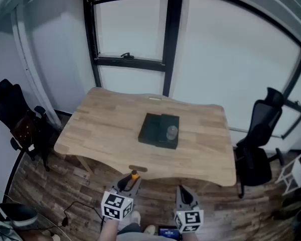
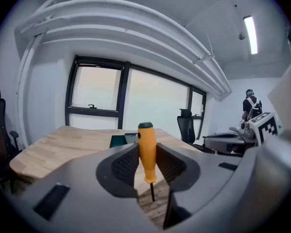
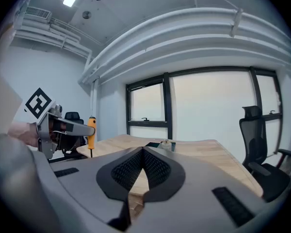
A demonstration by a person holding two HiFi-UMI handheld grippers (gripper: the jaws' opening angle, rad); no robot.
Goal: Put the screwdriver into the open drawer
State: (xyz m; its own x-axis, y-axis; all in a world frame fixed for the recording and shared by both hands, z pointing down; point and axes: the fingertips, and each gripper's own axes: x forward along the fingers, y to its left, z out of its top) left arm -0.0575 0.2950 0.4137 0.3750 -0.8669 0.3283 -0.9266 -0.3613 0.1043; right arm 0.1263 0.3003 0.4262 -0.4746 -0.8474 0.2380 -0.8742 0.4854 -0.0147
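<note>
An orange-handled screwdriver [image 2: 147, 149] stands upright between the pads of my left gripper [image 2: 148, 160], handle up and thin shaft pointing down; the jaws are shut on the handle. In the head view this gripper [image 1: 131, 181] and the screwdriver [image 1: 134, 175] hover just short of the table's near edge. A dark green drawer box [image 1: 159, 130] with a small round object [image 1: 172, 132] on it sits at the middle of the wooden table [image 1: 105, 129]. My right gripper [image 1: 183, 193] hangs beside the left one, its jaws [image 3: 143, 153] shut and empty.
Black office chairs stand to the left [image 1: 14, 115] and right [image 1: 261, 134] of the table. A black-framed window [image 1: 133, 31] lies behind it. A cable [image 1: 72, 212] runs over the wood floor. A person [image 2: 251, 107] stands far off by another desk [image 2: 228, 141].
</note>
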